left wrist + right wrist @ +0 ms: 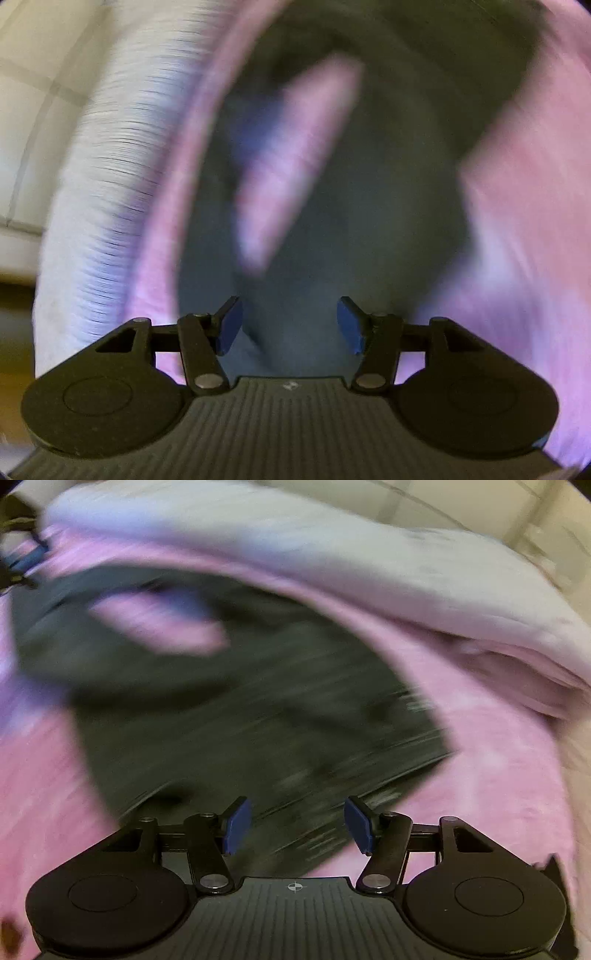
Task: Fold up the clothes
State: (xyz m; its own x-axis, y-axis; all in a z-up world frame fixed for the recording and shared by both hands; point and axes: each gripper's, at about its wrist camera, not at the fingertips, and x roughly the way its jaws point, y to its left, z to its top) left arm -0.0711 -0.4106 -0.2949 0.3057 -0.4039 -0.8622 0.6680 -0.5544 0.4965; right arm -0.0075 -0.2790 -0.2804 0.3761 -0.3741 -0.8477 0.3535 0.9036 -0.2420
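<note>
Jaws on both grippers stand apart with nothing pinched between the blue pads. Left gripper (290, 325): released, pads clear of the fabric, only blurred dark grey-green cloth garment (388, 221) visible through the gap and beyond it. That garment fills the centre of the left wrist view from 6 o'clock up to 12 o'clock; a long pink patch shows inside it toward 11 o'clock, too smeared to say whether it is a gap or a fold. Pink fabric sheet (524, 258) lies under the garment, running along 3 o'clock and in a thin arc at 9 o'clock. White ribbed bedding edge (103, 177) sits outside that arc at 9 to 10 o'clock, pale tiled floor (33, 110) past it. Right gripper (297, 825): also released, empty; the garment's hem with dark printed lines lies just ahead of its pads from 5 to 12 o'clock, whether touching I cannot tell. Garment body spreads to 10 o'clock, lying crumpled on the pink sheet. White bedding crosses 12 to 3 o'clock. Left gripper's blue pad peeks in at the 10 o'clock edge. Heavy motion blur in both views.
</note>
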